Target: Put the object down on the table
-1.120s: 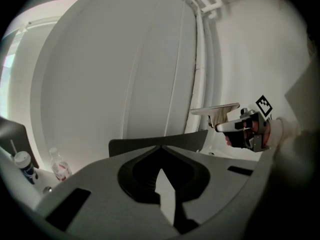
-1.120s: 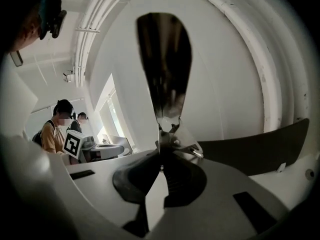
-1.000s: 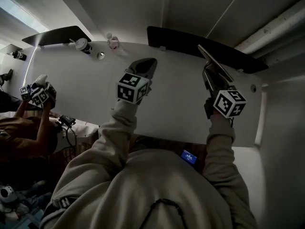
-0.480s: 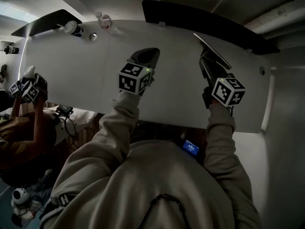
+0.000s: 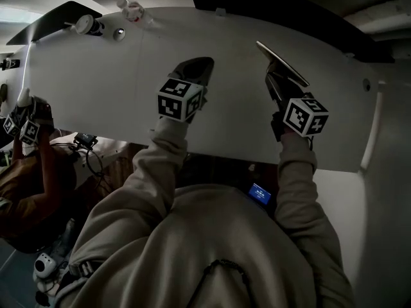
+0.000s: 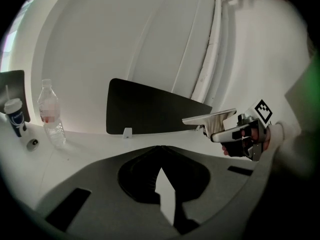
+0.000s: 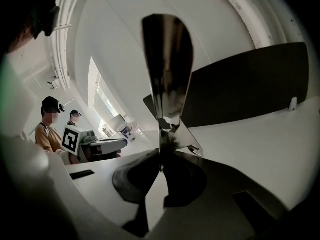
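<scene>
The right claw (image 7: 161,166) clenches a flat shiny object (image 7: 167,59), perhaps a metal spatula, whose long axis runs straight ahead of it, held above the white worktop (image 5: 96,76) directly below. The left claw (image 6: 160,170), closed on nothing, hovers beside it.

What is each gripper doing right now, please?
Left gripper: shut, empty.
Right gripper: shut on the flat metal object.
</scene>
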Action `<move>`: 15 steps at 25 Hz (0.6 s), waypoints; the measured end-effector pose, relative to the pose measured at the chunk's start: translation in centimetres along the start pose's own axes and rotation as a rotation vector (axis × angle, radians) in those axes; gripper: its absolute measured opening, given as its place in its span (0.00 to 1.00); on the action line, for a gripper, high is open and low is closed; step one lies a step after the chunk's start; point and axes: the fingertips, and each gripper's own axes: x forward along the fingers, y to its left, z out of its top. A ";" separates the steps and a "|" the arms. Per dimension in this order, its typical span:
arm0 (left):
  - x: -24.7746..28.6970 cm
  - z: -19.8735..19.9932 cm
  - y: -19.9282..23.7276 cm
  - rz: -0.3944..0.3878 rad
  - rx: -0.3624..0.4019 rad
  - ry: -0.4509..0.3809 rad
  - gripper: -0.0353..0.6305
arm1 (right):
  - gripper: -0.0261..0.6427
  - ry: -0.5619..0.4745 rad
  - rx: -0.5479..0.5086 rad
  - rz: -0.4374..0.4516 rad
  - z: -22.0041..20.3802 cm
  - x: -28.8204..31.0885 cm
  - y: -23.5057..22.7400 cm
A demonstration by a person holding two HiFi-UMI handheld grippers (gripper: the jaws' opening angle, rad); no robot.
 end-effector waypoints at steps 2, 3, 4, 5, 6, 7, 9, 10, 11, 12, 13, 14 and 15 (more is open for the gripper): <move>0.3 -0.8 -0.1 -0.002 -0.002 0.012 0.06 | 0.09 0.014 0.026 0.005 -0.8 0.4 -0.3; 0.4 -1.4 -0.1 -0.002 -0.004 0.021 0.06 | 0.09 0.020 0.039 0.006 -1.3 0.6 -0.5; 0.5 -2.1 0.0 -0.002 -0.008 0.031 0.06 | 0.09 0.027 0.049 0.007 -1.9 0.8 -0.5; 0.5 -2.8 0.2 -0.001 -0.014 0.041 0.06 | 0.09 0.034 0.057 0.008 -2.5 1.1 -0.5; 0.6 -3.4 0.5 0.001 -0.019 0.052 0.06 | 0.09 0.040 0.064 0.009 -3.0 1.5 -0.6; 0.8 -3.9 0.8 0.003 -0.022 0.060 0.06 | 0.09 0.046 0.069 0.010 -3.5 1.9 -0.7; 1.3 -4.6 1.0 0.005 -0.026 0.075 0.06 | 0.09 0.056 0.076 0.011 -4.2 2.4 -1.1; 1.5 -4.8 1.0 0.005 -0.028 0.082 0.06 | 0.09 0.062 0.081 0.011 -4.5 2.6 -1.4; 1.7 -5.1 0.8 0.005 -0.031 0.089 0.06 | 0.09 0.068 0.088 0.011 -4.9 2.7 -1.7; 1.9 -5.5 0.7 0.006 -0.035 0.097 0.06 | 0.09 0.074 0.095 0.011 -5.2 2.8 -2.1; 2.1 -5.9 0.7 0.006 -0.039 0.104 0.06 | 0.09 0.080 0.103 0.011 -5.6 2.9 -2.4; 2.3 -6.2 0.6 0.005 -0.043 0.112 0.06 | 0.09 0.086 0.110 0.013 -6.0 3.1 -2.7; 2.5 -6.6 0.6 0.003 -0.047 0.119 0.06 | 0.09 0.094 0.116 0.017 -6.4 3.3 -2.9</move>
